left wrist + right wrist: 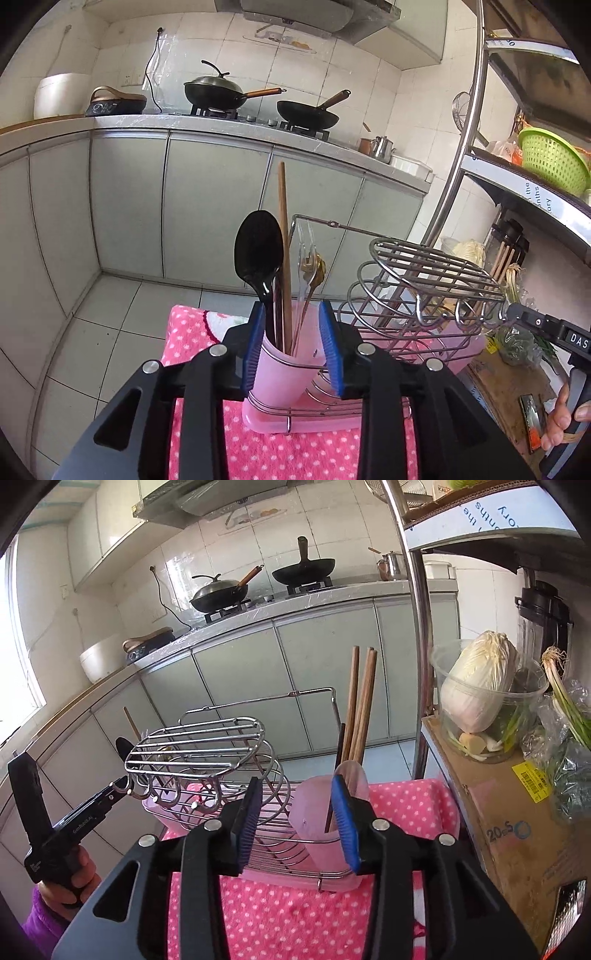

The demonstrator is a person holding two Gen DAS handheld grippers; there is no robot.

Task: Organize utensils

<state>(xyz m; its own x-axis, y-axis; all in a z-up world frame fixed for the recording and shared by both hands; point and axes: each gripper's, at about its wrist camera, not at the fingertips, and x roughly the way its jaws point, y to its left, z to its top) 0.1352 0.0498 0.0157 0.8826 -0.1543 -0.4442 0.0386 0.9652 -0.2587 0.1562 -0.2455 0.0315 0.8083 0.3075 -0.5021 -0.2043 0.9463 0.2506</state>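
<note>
In the left wrist view, my left gripper (292,345) is open, and a pink cup (284,373) shows between its blue pads without either pad pressing on it. That cup holds a black spoon (258,251), a wooden chopstick (283,236) and a gold spoon (314,267). In the right wrist view, my right gripper (297,821) is open in front of a second pink cup (314,827) holding wooden chopsticks (360,709). Both cups sit in a wire rack (199,746) on a pink tray (295,424). Each gripper also shows side-on in the other's view: the right gripper (513,314) and the left gripper (120,788).
The tray rests on a pink dotted towel (295,919). At the right stand a steel shelf pole (417,627), a cardboard box (517,812) and a clear bowl with a cabbage (476,686). A green colander (550,158) sits on the shelf. Woks stand on the far counter (221,125).
</note>
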